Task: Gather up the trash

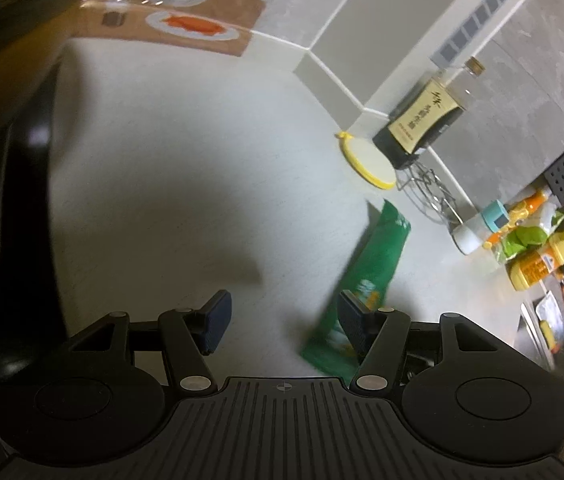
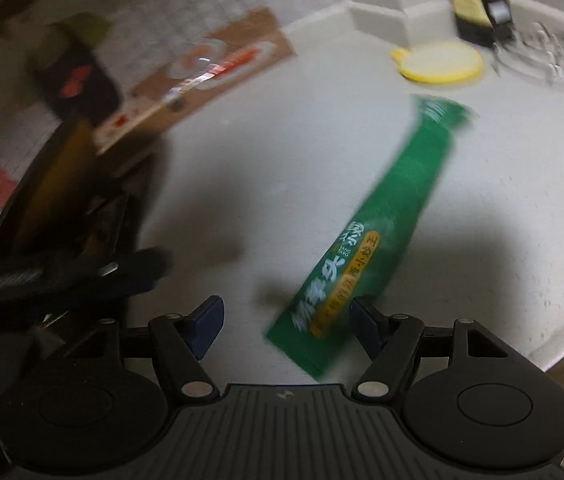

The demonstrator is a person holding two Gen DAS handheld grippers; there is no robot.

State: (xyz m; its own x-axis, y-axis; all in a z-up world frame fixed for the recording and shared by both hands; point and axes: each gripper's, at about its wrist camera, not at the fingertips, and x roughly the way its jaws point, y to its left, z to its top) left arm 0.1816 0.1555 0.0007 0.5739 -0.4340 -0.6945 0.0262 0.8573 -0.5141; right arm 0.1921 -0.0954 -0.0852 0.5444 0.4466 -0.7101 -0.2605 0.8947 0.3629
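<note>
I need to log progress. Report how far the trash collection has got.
Nothing visibly collected yet. In hand: nothing; the right tongs stand open over the near end of the green wrapper, which lies flat on the white counter. The left tongs are open too. Left: grip and remove the wrapper.

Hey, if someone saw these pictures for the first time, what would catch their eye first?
The long green snack wrapper lying flat on the pale countertop, just ahead of the open right claw. Beyond its far end a yellow-rimmed round lid lies near the wall, with a dark labelled bottle beside it.
</note>
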